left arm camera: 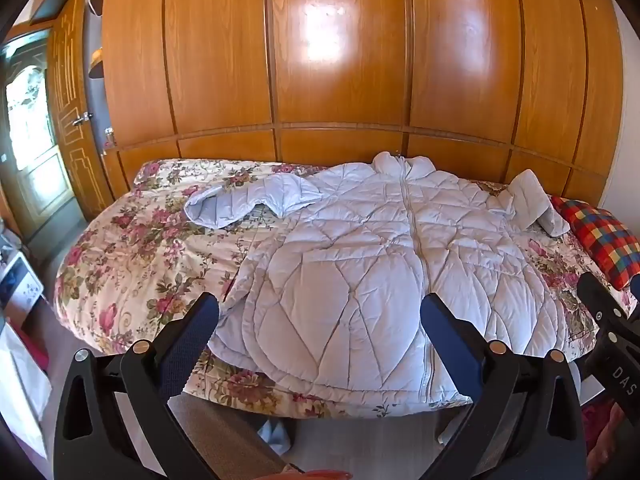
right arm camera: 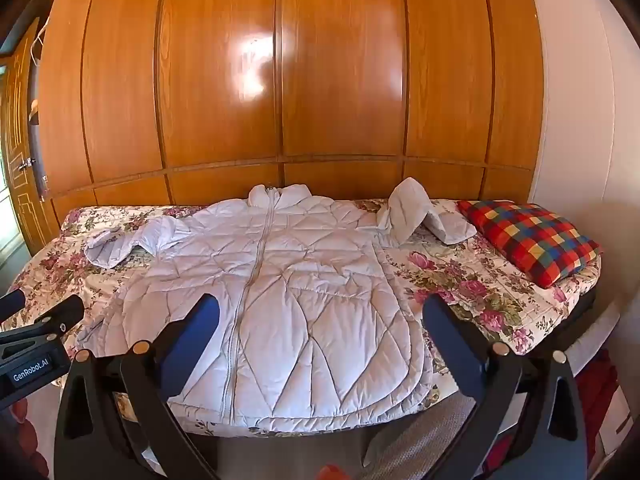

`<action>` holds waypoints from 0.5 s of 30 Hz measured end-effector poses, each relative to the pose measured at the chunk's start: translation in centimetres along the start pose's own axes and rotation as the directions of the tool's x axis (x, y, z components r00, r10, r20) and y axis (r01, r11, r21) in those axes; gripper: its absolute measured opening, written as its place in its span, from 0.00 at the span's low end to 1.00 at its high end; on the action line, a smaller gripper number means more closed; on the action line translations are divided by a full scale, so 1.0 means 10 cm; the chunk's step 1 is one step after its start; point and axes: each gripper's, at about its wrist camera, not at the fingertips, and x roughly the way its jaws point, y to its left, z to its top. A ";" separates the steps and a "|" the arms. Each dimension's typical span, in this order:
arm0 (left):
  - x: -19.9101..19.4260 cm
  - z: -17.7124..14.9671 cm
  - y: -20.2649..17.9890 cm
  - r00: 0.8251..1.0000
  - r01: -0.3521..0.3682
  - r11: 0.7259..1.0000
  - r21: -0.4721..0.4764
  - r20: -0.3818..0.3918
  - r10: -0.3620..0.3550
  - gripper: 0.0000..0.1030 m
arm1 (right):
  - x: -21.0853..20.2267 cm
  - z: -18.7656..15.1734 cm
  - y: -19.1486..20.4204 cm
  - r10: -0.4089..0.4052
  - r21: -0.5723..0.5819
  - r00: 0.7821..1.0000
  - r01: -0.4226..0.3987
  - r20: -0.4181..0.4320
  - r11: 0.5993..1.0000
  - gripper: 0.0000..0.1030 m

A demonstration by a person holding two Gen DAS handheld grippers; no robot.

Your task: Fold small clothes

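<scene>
A white quilted puffer jacket (left arm camera: 380, 272) (right arm camera: 280, 292) lies face up, zipped, on a bed with a floral cover (left arm camera: 132, 264) (right arm camera: 472, 292), collar toward the far wall. Its left sleeve (left arm camera: 248, 200) (right arm camera: 132, 242) curls outward; its right sleeve (left arm camera: 532, 200) (right arm camera: 416, 216) is bent and stands up. My left gripper (left arm camera: 320, 308) hovers open over the jacket's lower left hem, nothing between its fingers. My right gripper (right arm camera: 320, 308) hangs open above the lower right hem, also holding nothing. Each gripper's body shows at the edge of the other view.
A plaid red, blue and yellow pillow (left arm camera: 600, 236) (right arm camera: 528, 240) rests at the bed's right end. Glossy wooden wardrobe panels (left arm camera: 340, 60) (right arm camera: 280, 80) rise behind the bed. An open wooden door (left arm camera: 68, 120) stands at the left. Floor and a rug (right arm camera: 420, 440) lie below the bed's near edge.
</scene>
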 end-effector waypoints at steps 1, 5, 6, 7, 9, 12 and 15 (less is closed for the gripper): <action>0.00 0.00 0.00 1.000 0.001 1.000 -0.002 -0.007 -0.001 0.97 | 0.00 0.00 0.00 0.000 0.001 1.000 0.000 0.000 1.000 0.98; 0.02 0.01 0.01 1.000 0.000 1.000 0.001 -0.007 0.000 0.97 | -0.03 -0.01 0.00 -0.001 -0.005 1.000 0.001 0.013 1.000 0.98; 0.02 0.02 0.02 1.000 0.000 1.000 -0.001 -0.006 0.000 0.97 | -0.03 -0.01 0.01 -0.001 -0.006 1.000 0.001 0.008 1.000 0.98; 0.01 0.00 -0.02 1.000 -0.007 1.000 0.015 -0.001 0.007 0.97 | -0.03 -0.01 0.01 -0.002 -0.007 1.000 0.002 0.005 1.000 0.98; 0.00 0.00 -0.01 1.000 -0.005 1.000 0.011 0.000 0.005 0.97 | -0.04 -0.01 0.02 -0.004 -0.010 1.000 0.004 -0.001 1.000 0.98; 0.00 0.00 -0.02 1.000 -0.002 1.000 0.011 0.001 0.002 0.97 | 0.01 0.00 0.02 0.007 0.003 1.000 -0.007 0.013 1.000 0.98; 0.01 -0.02 -0.04 1.000 0.001 1.000 0.007 0.000 -0.001 0.97 | 0.00 0.00 0.00 0.005 0.003 1.000 -0.005 0.009 1.000 0.98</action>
